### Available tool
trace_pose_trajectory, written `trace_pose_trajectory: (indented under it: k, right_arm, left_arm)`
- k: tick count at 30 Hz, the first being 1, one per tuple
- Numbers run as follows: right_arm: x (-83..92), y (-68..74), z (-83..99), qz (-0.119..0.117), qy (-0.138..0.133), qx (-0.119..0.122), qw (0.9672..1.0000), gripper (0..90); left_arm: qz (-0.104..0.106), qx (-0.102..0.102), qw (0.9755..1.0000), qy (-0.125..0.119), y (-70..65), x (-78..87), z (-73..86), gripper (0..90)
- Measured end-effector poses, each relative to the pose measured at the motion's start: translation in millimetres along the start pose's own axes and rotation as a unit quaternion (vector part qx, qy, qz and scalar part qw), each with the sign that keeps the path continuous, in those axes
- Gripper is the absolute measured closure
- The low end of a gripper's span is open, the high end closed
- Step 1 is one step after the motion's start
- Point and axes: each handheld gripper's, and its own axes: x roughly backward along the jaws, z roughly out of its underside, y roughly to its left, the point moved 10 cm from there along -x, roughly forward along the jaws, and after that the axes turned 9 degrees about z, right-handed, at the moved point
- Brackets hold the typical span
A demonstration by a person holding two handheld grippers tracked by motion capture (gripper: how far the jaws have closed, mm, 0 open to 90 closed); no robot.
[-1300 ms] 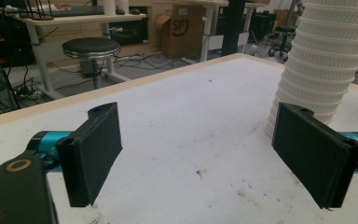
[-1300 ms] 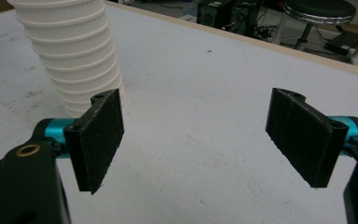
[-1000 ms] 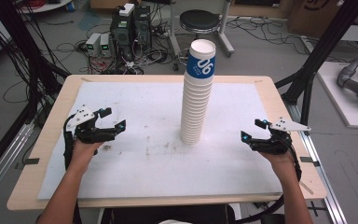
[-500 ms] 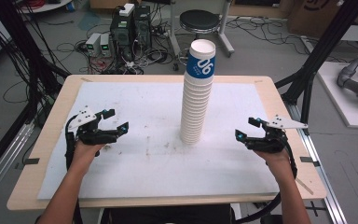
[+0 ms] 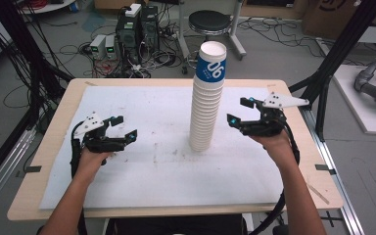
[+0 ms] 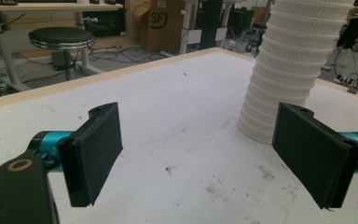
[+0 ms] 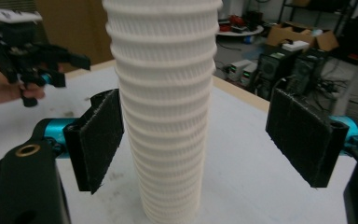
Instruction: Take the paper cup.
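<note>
You work at a wooden table [image 5: 44,152] covered with a white, stained sheet [image 5: 147,112]. At the centre of the high view, slightly toward one o'clock, stands the tall stack of white ribbed paper cups [image 5: 205,110], upright on the sheet. The top cup [image 5: 211,61] has a blue band with large white digits, which read as "06" or "90" depending on the direction; I cannot tell which is correct.

Your right gripper [image 5: 247,117] is at about three o'clock from the stack, raised above the sheet and pointing at the middle of the stack. Its jaws stand wide apart and nothing is held. In the right gripper view the stack [image 7: 165,102] rises between the two black pads; the left pad is just beside the ribs, and I cannot tell if it touches them, while the right pad is well apart from it.

Your left gripper [image 5: 125,132] is at about nine o'clock from the stack, low over the sheet. Its jaws are also wide and hold nothing. In the left gripper view the foot of the stack [image 6: 279,93] is at about two o'clock, behind the right pad.

On the floor beyond the table you see a round black stool [image 5: 213,22] at twelve o'clock and a brown cardboard box [image 6: 157,25] printed with "SF".
</note>
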Motion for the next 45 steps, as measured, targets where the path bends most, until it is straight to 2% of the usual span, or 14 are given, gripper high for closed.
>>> trace_pose_trajectory:
  k: [1, 2, 7, 11, 14, 21, 23, 26, 29, 31, 34, 38, 42, 45]
  right_arm:
    - [-4.6, 0.2, -9.6, -0.003, -0.002, 0.002, 1.0, 19.4]
    - [-4.6, 0.2, -9.6, -0.003, -0.002, 0.002, 1.0, 19.4]
    - [-15.9, 10.2, -37.2, -0.024, -0.013, 0.011, 0.9996, 19.4]
    - [-21.0, 12.2, -45.3, -0.02, -0.016, 0.015, 0.9996, 19.4]
    - [-29.3, 14.2, -52.5, -0.026, -0.017, 0.01, 0.9995, 19.1]
    - [-38.8, 21.3, -58.5, -0.035, -0.023, 0.007, 0.9991, 16.5]
    - [-44.6, 22.7, -55.4, -0.036, -0.013, 0.009, 0.9992, 14.4]
    - [-45.0, 22.6, -56.0, -0.033, -0.014, 0.013, 0.9993, 14.9]
    - [-43.8, 22.7, -56.2, -0.032, -0.012, 0.019, 0.9992, 16.1]
    - [-43.7, 22.5, -56.2, -0.032, -0.011, 0.018, 0.9993, 16.2]
    - [-44.3, 24.0, -56.6, -0.031, -0.013, 0.022, 0.9992, 16.4]
    - [-44.5, 24.6, -56.7, -0.032, -0.013, 0.022, 0.9992, 16.5]
    - [-43.9, 22.9, -56.2, -0.033, -0.012, 0.023, 0.9991, 16.5]
    - [-43.2, 22.6, -55.9, -0.034, -0.011, 0.022, 0.9991, 16.5]
  left_arm:
    - [0.0, 0.0, 1.0, 0.0, 0.1, 0.1, 0.0, 15.8]
    - [0.0, 0.0, 1.0, 0.0, 0.2, 0.2, 0.0, 15.8]
    - [-0.002, 0.001, 1.0, 0.0, 1.3, 0.5, 0.2, 15.8]
    - [0.0, 0.003, 1.0, 0.001, 0.7, -0.3, 0.6, 15.8]
    - [0.0, 0.003, 1.0, 0.0, 0.9, -0.4, 0.5, 15.8]
    - [-0.004, 0.002, 1.0, 0.0, 2.1, 0.2, -0.4, 15.8]
    - [-0.005, -0.001, 1.0, -0.001, 1.9, -0.4, -2.7, 15.8]
    - [-0.005, -0.003, 1.0, -0.004, 2.0, -0.7, -6.8, 15.8]
    - [0.002, -0.008, 0.9999, -0.012, 1.9, -1.6, -21.6, 15.7]
    - [0.011, -0.01, 0.9996, -0.025, 0.2, -3.5, -37.3, 15.6]
    - [0.028, -0.03, 0.9989, -0.026, -4.7, -10.1, -64.4, 15.6]
    - [0.056, -0.045, 0.9971, -0.027, -13.9, -21.9, -103.7, 15.7]
    - [0.097, -0.06, 0.9932, -0.025, -29.4, -35.8, -138.8, 15.7]
    - [0.126, -0.07, 0.9892, -0.025, -43.4, -46.9, -164.5, 15.7]
